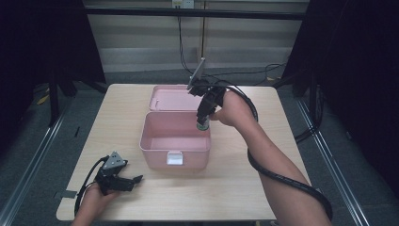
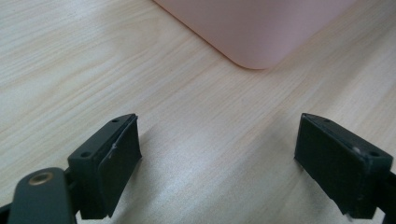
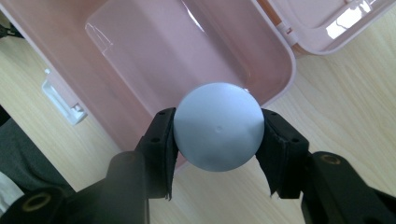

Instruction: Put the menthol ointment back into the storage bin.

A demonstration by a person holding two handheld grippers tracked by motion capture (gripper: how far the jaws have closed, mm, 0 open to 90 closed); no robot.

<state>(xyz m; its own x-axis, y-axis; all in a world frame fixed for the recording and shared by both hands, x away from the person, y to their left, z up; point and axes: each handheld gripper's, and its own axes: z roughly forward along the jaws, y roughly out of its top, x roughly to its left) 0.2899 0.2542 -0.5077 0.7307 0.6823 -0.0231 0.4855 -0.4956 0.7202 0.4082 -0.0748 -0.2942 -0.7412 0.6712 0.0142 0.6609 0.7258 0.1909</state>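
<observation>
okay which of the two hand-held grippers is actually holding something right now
The right hand-held gripper: its jaws clamp a round pale-blue cap over the open pink box. The left hand-held gripper rests open over the bare table.

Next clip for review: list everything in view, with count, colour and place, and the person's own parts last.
Storage box: one, pink, middle of the table, open and looks empty, white latch on its front wall.
Lid: one, pink, hinged to the box and lying open behind it.
Round-topped object: one, pale grey-blue, held above the box's near right corner.
Table: one, light wood.
Cables: several, black, on the floor behind the table.
Right gripper: one, black, shut on the round-topped object.
Left gripper: one, black, jaws open, low over the table's front left.
</observation>
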